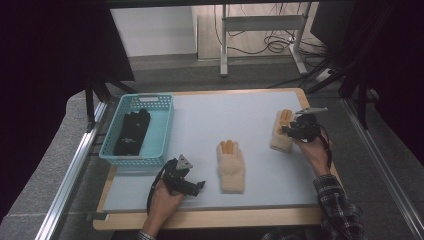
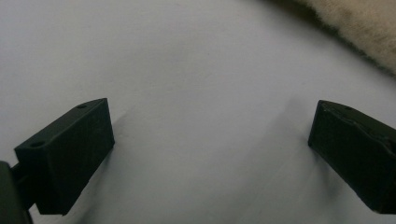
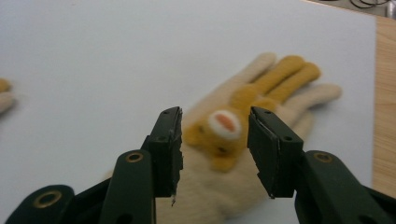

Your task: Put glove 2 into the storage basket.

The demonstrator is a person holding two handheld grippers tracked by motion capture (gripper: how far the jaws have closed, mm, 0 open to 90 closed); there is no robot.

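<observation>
Two cream knitted gloves with orange fingers lie flat on the pale mat. One glove (image 1: 231, 167) is at the centre, the other glove (image 1: 281, 131) (image 3: 280, 88) is toward the right edge. My right gripper (image 1: 287, 131) (image 3: 215, 119) stands open just over the right glove, its jaws on either side of an orange animal face sewn on the back (image 3: 224, 128). My left gripper (image 1: 199, 186) (image 2: 210, 116) is wide open low over bare mat, left of the centre glove, whose fuzzy edge (image 2: 364, 28) shows at the top right of the left gripper view.
A teal plastic basket (image 1: 165, 131) stands at the table's left with dark gloves (image 1: 131, 132) inside. The mat (image 1: 225, 117) covers most of a wooden table (image 1: 210, 220). A metal desk frame (image 1: 260, 30) and cables lie on the floor beyond.
</observation>
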